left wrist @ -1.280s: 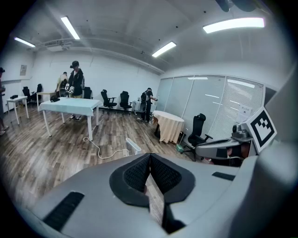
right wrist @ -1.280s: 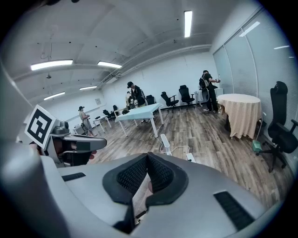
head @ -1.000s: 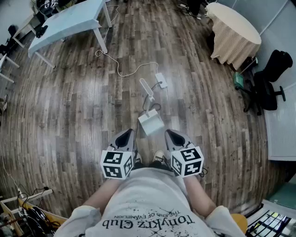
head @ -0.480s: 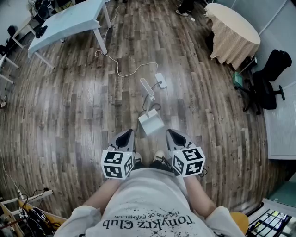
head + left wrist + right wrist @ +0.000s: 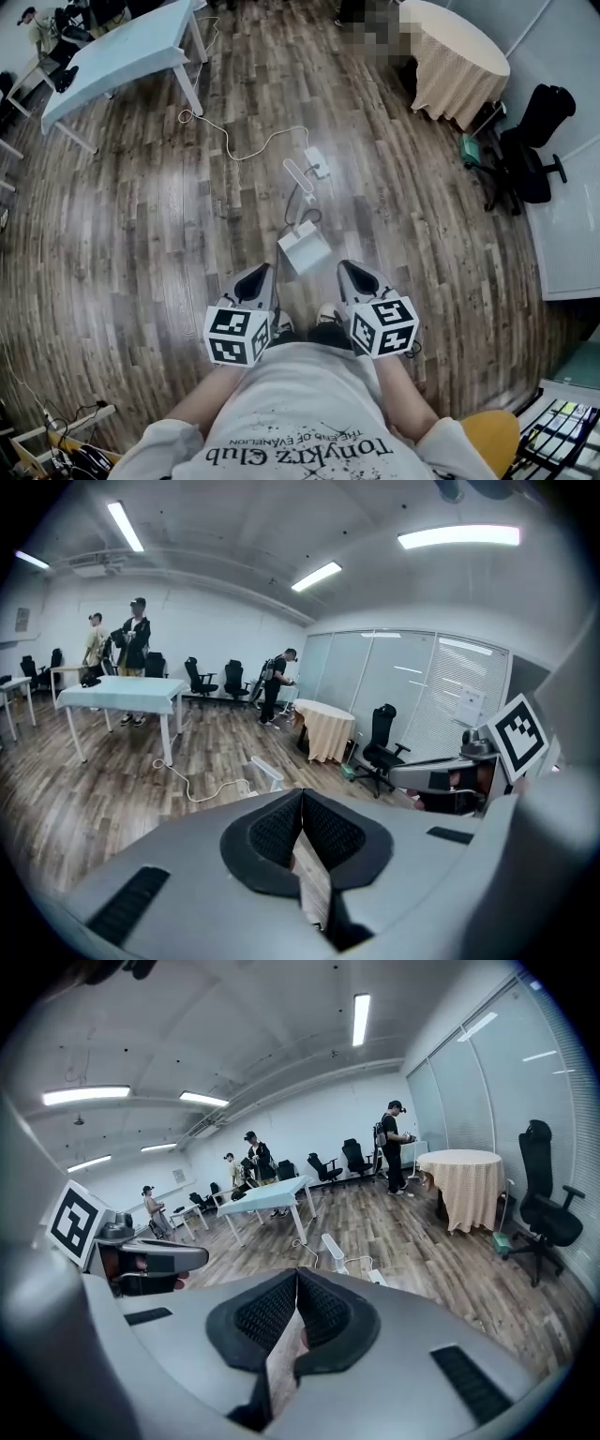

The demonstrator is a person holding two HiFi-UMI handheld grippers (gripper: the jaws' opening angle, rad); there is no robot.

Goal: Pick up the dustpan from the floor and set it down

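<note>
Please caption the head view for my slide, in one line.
Left gripper and right gripper, both shut and empty, face a white dustpan on the wooden floor.

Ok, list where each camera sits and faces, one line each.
Head view: on the person's head, steeply down at the dustpan; torso, left gripper and right gripper show.
Left gripper view: on the left gripper, along its shut jaws across the floor; right gripper at right.
Right gripper view: likewise along its own shut jaws; left gripper at left.
Shared: dustpan, in all three.
</note>
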